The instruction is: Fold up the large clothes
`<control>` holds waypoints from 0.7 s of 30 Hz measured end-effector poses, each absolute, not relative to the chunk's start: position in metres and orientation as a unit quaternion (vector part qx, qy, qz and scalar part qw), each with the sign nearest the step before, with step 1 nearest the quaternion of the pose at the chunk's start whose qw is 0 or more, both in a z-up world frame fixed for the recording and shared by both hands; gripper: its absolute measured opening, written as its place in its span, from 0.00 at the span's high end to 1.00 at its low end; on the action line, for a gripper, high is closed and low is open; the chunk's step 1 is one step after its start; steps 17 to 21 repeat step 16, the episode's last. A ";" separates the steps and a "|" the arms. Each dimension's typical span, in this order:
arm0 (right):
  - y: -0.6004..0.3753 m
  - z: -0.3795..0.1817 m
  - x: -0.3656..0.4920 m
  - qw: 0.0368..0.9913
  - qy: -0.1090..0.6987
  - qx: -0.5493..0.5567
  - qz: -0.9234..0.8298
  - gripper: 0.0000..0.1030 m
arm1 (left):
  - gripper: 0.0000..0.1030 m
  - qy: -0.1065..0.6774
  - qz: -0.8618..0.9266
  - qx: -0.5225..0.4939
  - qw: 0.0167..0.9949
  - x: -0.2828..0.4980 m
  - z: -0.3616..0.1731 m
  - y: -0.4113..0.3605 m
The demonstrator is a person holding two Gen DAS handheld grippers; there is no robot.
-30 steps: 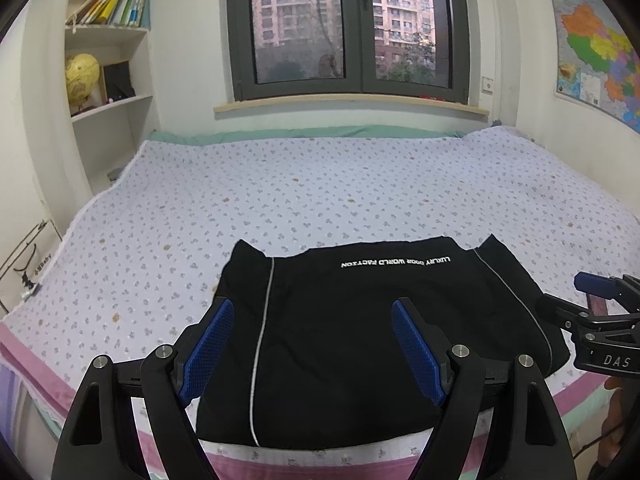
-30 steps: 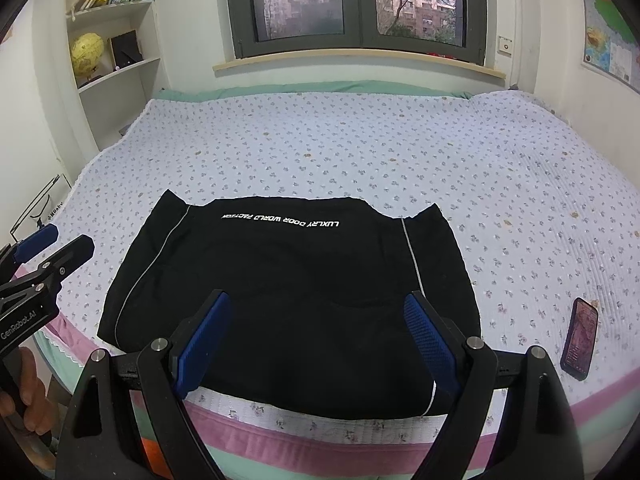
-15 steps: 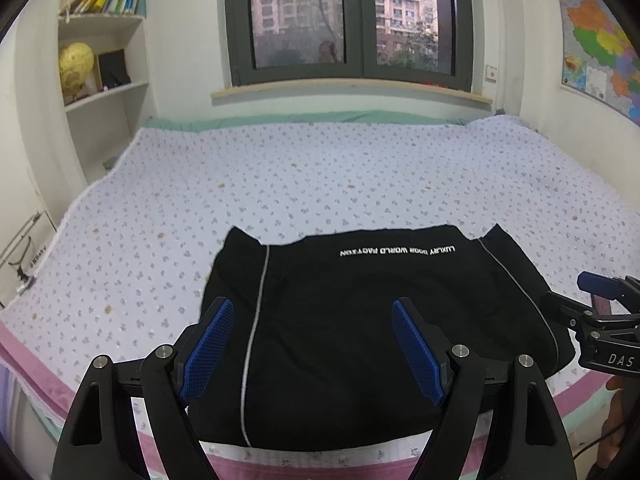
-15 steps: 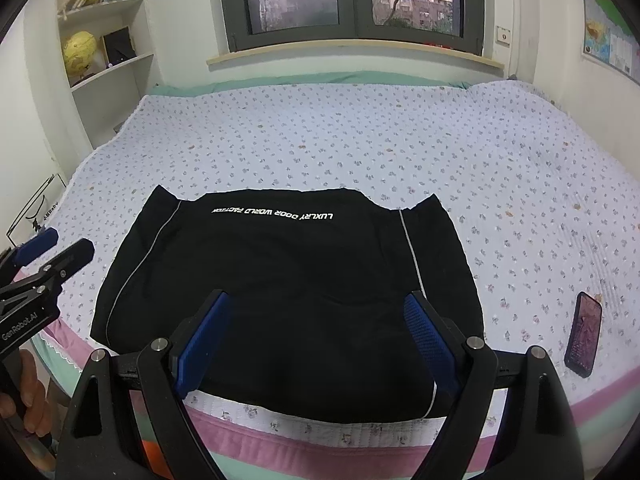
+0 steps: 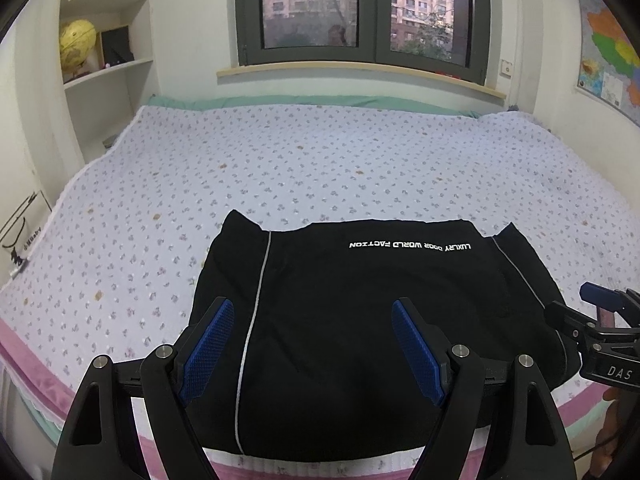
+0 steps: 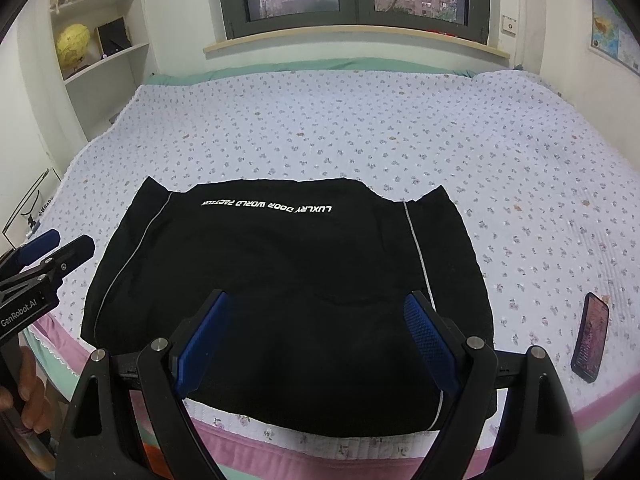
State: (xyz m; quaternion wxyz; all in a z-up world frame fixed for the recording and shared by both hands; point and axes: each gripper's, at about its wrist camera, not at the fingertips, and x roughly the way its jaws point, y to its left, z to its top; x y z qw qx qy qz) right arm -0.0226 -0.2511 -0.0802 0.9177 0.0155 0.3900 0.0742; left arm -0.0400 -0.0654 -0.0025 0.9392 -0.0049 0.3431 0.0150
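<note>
A black garment with white side piping and white lettering lies flat at the near edge of the bed; it also shows in the right wrist view. My left gripper is open and empty, hovering above the garment's near left part. My right gripper is open and empty above the garment's near middle. The right gripper also shows at the right edge of the left wrist view, and the left gripper at the left edge of the right wrist view.
The bed has a pale floral quilt. A phone lies on the quilt right of the garment. Shelves with a globe stand at the far left. A window is behind the bed and a map hangs on the right wall.
Both grippers drew back and rose slightly, so the garment appears a little farther and lower in the views. The garment has not moved. Both grippers stay open.
</note>
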 end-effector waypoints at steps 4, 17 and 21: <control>-0.251 -0.084 -0.018 0.915 0.395 0.016 0.074 0.13 | 0.20 0.341 0.012 0.001 0.940 -0.037 -0.003 -0.069; -0.250 -0.094 -0.006 0.912 0.404 0.007 0.070 0.13 | 0.20 0.334 0.008 0.034 0.942 -0.029 -0.010 -0.082; -0.250 -0.094 -0.006 0.912 0.404 0.007 0.070 0.13 | 0.20 0.334 0.008 0.034 0.942 -0.029 -0.010 -0.082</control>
